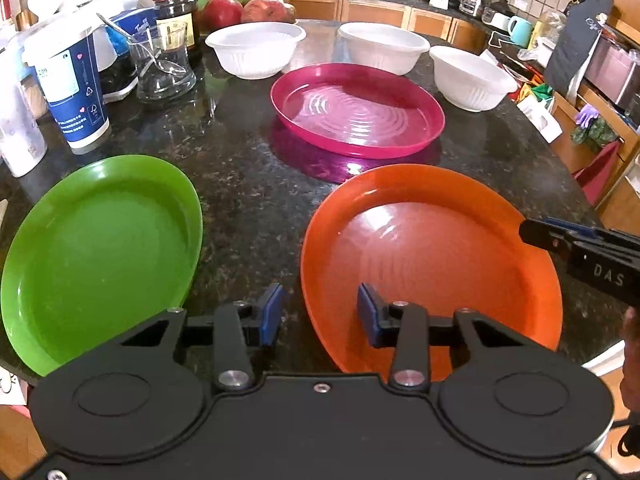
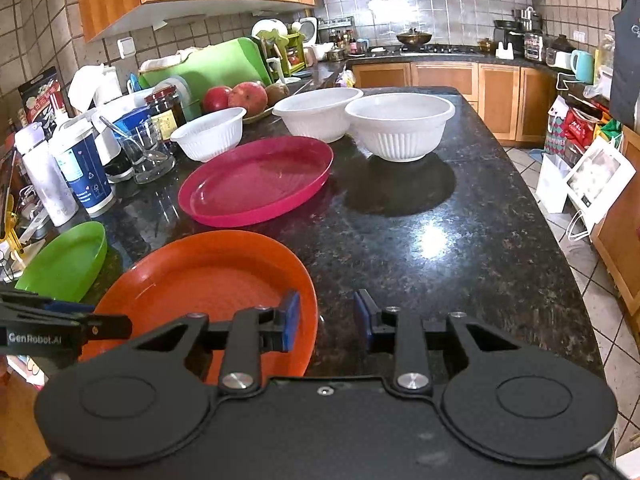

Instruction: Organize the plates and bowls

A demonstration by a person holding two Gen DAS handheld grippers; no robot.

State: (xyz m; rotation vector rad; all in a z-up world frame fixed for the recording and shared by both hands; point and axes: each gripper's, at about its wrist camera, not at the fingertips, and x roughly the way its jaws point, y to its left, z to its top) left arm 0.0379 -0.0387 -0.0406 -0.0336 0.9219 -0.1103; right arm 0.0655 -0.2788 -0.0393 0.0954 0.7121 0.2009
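Left gripper (image 1: pixel 320 314) spread across the orange plate's (image 1: pixel 432 248) left rim, right gripper (image 2: pixel 326 322) spread across its right rim, neither pinching yet, likely readying a two-sided lift. Near desk (image 2: pixel 440 248) edge; green plate (image 1: pixel 100 248) beside, pink plate (image 1: pixel 358 110) and white bowls (image 1: pixel 256 50) beyond.

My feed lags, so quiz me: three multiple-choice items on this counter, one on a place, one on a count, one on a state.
1. Which plate lies nearest the white bowls?
A. green
B. pink
C. orange

2. How many white bowls stand on the counter?
A. two
B. three
C. four

3. What straddles the orange plate's rim?
A. neither tool
B. the left tool only
C. both tools

Answers:
1 B: the pink plate lies just before the white bowls.
2 B: three show in both views.
3 C: the left tool and right tool each have one finger over the orange plate and one outside.
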